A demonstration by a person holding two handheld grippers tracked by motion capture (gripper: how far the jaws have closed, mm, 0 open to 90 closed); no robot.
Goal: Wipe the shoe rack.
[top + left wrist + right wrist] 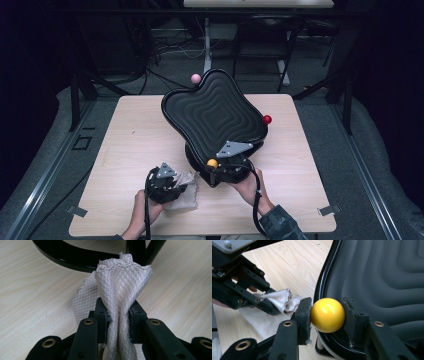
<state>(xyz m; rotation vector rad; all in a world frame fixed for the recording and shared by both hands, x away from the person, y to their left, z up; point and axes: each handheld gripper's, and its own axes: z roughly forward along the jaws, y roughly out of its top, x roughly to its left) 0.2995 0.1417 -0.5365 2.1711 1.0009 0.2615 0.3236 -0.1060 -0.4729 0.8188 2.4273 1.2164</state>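
A black tray (215, 112) with a rippled, stepped inner surface stands tilted near the middle of the light wooden desk (125, 145), and everything else is placed against it. Three coloured knobs sit at its rim: a pink ball (195, 78) at the far edge, a red ball (267, 119) at the edge on the person's right, and a yellow ball (212, 163) at the near edge, above the tray's dark base.

The right tool (227, 159) is at the tray's near edge, closed on the yellow ball. In the right gripper view its two black pads press the yellow ball (327, 315) from either side, with the tray's glossy rim (322, 282) just behind it.

The left tool (165, 184) lies on the desk near the tray's near left side, apart from its rim. It is clamped on a pale, diamond-textured cloth (186, 192). In the left gripper view the cloth (120, 290) rises bunched between the pads and fans out above them, with the tray's black edge (72, 258) beyond it. A loose part of the cloth lies flat on the desk.
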